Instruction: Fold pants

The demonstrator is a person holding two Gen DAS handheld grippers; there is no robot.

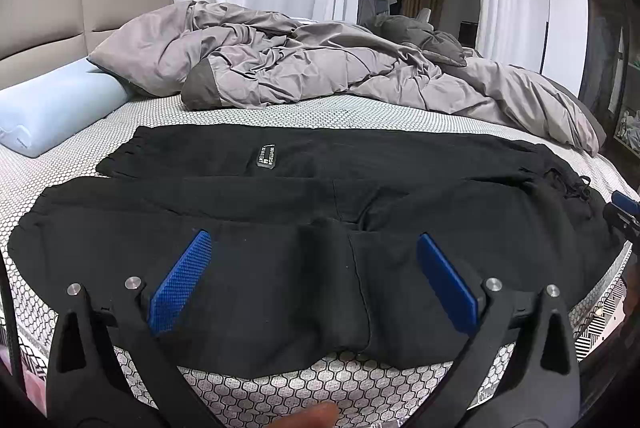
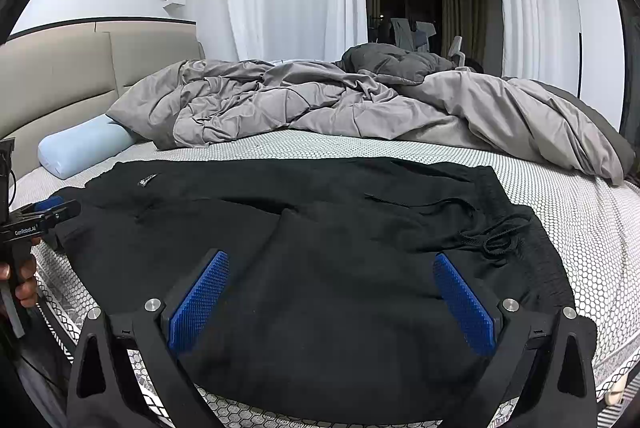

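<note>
I've got both tongs poised over the black fabric pants (image 1: 320,196), spread flat across the honeycomb-patterned white mattress (image 1: 280,112) just ahead of my fingers. My left tongs (image 1: 314,280) gape wide, holding nothing, above the leg end; my right tongs (image 2: 332,298) equally wide and empty near the drawstring waistband (image 2: 496,232). Straddling both ends, I reckon, suits a lengthwise fold.
</note>
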